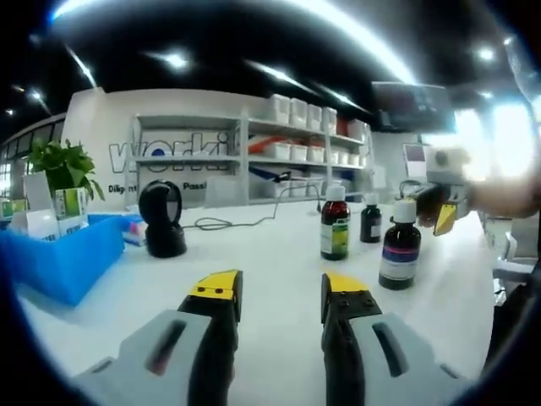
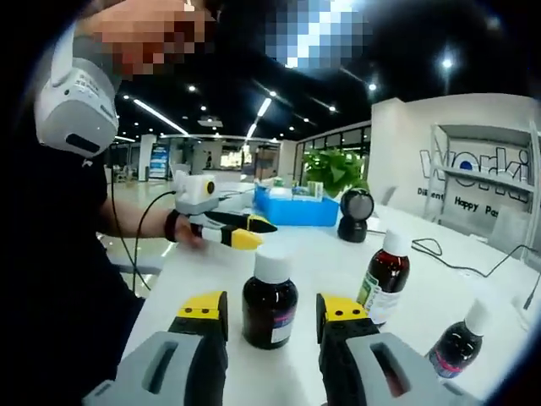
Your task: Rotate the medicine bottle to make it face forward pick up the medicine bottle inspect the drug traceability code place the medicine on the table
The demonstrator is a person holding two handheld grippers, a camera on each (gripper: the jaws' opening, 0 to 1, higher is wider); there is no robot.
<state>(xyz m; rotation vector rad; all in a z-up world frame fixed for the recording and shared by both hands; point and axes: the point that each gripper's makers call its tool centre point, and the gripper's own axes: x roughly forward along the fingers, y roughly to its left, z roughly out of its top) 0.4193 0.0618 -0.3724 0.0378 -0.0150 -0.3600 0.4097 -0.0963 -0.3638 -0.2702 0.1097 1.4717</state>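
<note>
Your right gripper (image 2: 270, 311), released, flanks the dark glass white-capped medicine bottle (image 2: 270, 302) at 12 o'clock on the glossy white desk (image 2: 338, 262); your left gripper (image 1: 281, 290) is also released.

table (image 1: 270, 279): smooth white top, faint sheen | medicine bottle (image 2: 270, 300): dark glossy glass (or plastic, cannot tell), matt white cap, paper-looking label | right gripper (image 2: 270, 315): matt grey plastic jaws, yellow tips | bin (image 1: 63, 258): blue plastic, smooth | scanner (image 1: 162, 218): glossy black plastic
</note>
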